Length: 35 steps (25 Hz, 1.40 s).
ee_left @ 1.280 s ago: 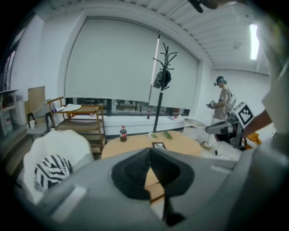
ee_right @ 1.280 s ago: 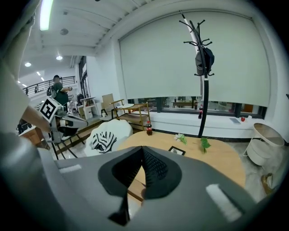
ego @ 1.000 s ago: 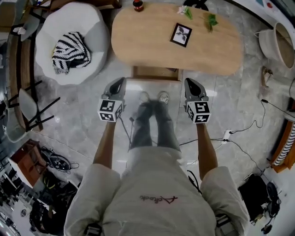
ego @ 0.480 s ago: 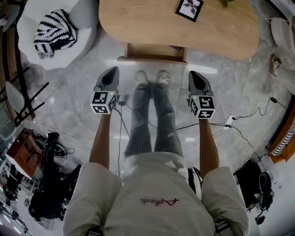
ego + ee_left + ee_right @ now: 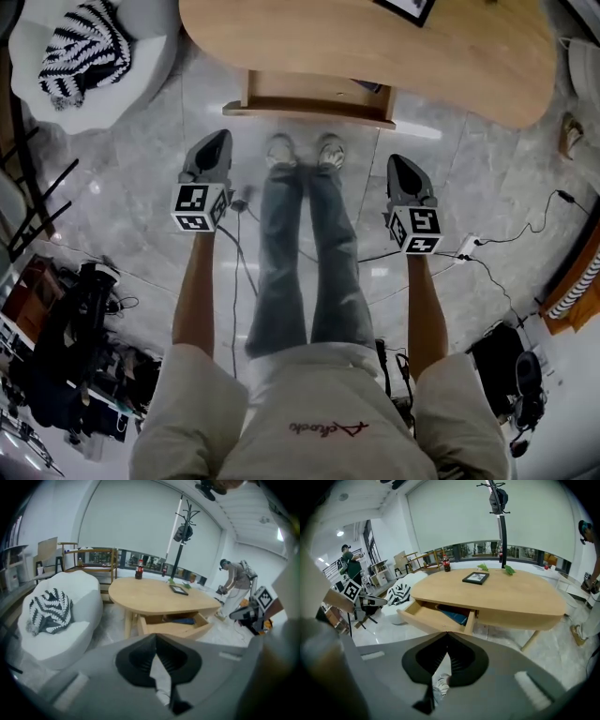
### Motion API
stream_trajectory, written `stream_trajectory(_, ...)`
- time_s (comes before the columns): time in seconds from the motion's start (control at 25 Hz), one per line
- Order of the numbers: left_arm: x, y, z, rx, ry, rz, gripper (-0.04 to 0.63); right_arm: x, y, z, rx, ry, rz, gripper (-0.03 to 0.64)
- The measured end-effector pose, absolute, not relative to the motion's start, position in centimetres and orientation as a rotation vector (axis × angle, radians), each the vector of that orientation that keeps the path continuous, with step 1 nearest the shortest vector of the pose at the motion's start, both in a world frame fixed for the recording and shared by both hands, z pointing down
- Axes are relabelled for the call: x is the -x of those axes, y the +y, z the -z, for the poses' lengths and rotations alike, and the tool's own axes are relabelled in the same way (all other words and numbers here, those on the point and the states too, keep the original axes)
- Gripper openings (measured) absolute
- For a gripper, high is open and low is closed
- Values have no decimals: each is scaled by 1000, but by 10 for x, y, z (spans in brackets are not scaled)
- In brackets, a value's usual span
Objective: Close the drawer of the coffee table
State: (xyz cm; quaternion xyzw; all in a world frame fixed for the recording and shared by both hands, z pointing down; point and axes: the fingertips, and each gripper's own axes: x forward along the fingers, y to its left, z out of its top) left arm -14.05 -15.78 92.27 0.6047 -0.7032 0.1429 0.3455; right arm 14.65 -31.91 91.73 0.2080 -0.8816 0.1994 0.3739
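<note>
Under the front edge of the tabletop (image 5: 309, 37), the drawer (image 5: 314, 94) stands pulled out, well apart from both claws. The left claw (image 5: 217, 141) and right claw (image 5: 401, 165) are closed and empty. Pushing one corner only may skew and jam the drawer. A closed tip may slip off the front panel.

Pale matt wood for the coffee table (image 5: 375, 47) and its drawer (image 5: 300, 91) — glossy grey stone-look floor (image 5: 122, 225)
</note>
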Motion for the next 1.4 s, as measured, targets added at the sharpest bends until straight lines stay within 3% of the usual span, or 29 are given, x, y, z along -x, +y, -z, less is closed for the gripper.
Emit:
stream_trajectory(0.88,147,-146,-1020,-1529,-1767,-424,2,-150,-330,-1014,-582,-2210,-567,12)
stream_trajectory(0.92,147,-147,-1025,-1528,-1754,-423,24,-149,-330,-1017,-579,-2209,-572,90)
stream_trajectory(0.96,147,-148,-1030,-1525,-1740,-424,87,-148,-332,-1021,-576,-2207,-572,140)
stream_trajectory(1.04,147,-151,-1039,-1521,-1715,-433,180,-145,-334,-1028,-563,-2198,-565,189)
stream_trajectory(1.4,147,-157,-1059,-1518,-1676,-504,275,-125,-354,-1047,-531,-2181,-511,238)
